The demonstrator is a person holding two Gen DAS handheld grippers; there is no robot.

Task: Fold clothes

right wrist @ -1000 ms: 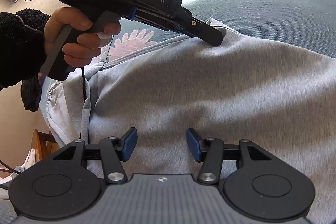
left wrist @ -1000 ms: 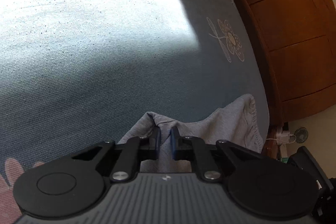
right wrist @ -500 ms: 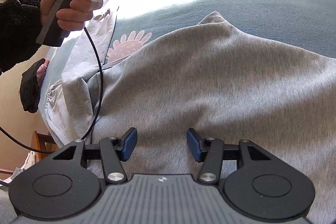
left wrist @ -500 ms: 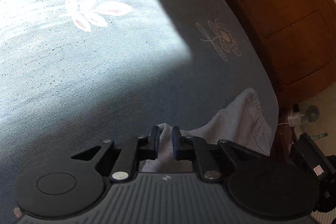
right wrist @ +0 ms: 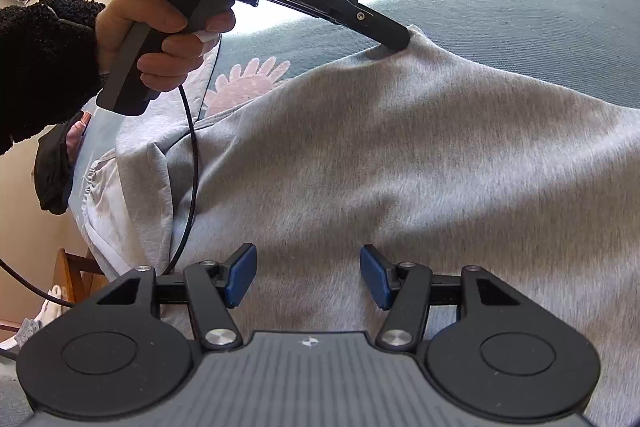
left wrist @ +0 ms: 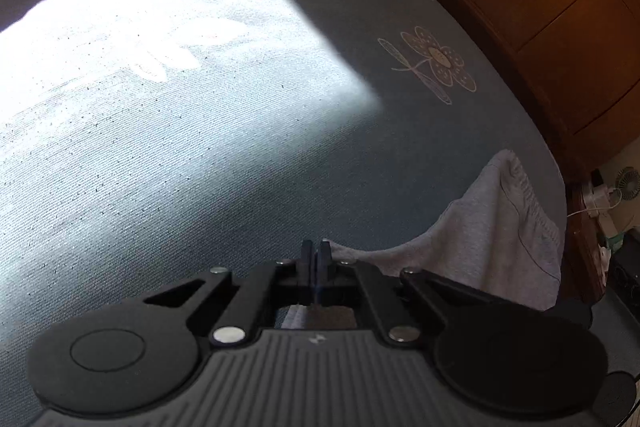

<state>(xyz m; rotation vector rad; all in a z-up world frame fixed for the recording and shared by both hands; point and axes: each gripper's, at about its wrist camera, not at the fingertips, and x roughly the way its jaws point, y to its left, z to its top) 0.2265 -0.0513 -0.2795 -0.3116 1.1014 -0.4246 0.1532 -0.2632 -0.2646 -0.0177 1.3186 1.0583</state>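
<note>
On a blue-grey bedspread printed with pale flowers: one grey garment, soft heathered jersey with a faintly fuzzy face, spread across most of the right wrist view; surface broadly flat with shallow diagonal ripples; upper edge drawn up into a small peak; left side bunched, with a gathered, lighter hem or cuff lying at the bed's edge; a bright patch of sunlight on the cover beyond it. Left gripper, in a person's hand below a black fleece sleeve: tongs pressed together, tip at the peak of the cloth; in its own view the fingers meet with grey fabric at their tip, so the grip reads as pinching the garment's edge. Right gripper: blue pads set apart and widening, poised over the fabric; nothing pinched between them. Adjacent: wooden headboard; black cable hanging from the left handle.
</note>
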